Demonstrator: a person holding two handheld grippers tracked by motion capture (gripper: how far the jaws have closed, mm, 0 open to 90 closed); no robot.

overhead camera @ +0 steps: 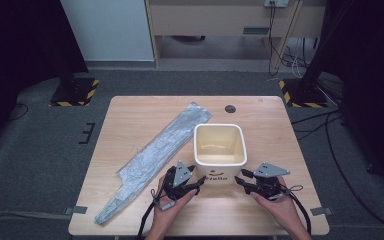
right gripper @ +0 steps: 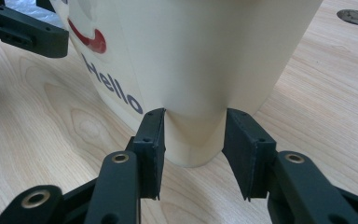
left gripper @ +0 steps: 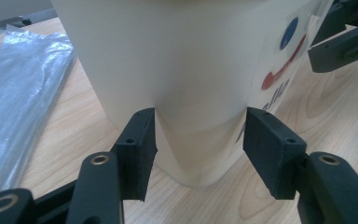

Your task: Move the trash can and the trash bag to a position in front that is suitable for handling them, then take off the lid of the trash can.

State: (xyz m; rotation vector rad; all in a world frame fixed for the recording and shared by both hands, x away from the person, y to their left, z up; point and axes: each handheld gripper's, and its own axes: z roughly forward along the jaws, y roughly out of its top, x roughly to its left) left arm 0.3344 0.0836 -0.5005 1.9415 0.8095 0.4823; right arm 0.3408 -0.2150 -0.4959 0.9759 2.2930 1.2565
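Flanking a cream bin [overhead camera: 219, 150] at the middle of the tabletop [overhead camera: 130, 107], a person brings a tool in each hand to the bin's two near corners. The left tool [overhead camera: 194, 181] sits at about seven o'clock from the bin, the right tool [overhead camera: 243, 180] at about five o'clock, both low near the base. In the left gripper view the left tool [left gripper: 199, 140] stands partly wide, its jaws on either side of a rounded corner of the bin [left gripper: 177, 70]; one pad lies against or just beside the wall, the other shows a gap, so nothing is clamped. The right gripper view gives much the same: the right tool [right gripper: 193, 140] is partly wide around the other corner of the bin [right gripper: 205, 56], one pad close against the wall, the other apart from it. The bin stands upright and empty, its printed "Hello" face turned toward the person.

A crumpled clear plastic bag [overhead camera: 155, 155] lies flat on the tabletop, stretching from about eleven o'clock to about eight o'clock of the bin, untouched.

The step in hand looks like taking hold of, or squaring up, the bin with both tools at once. A firm hold would call for both pairs of jaws to close on the corners evenly, since the rounded walls offer little for the pads to bite on.
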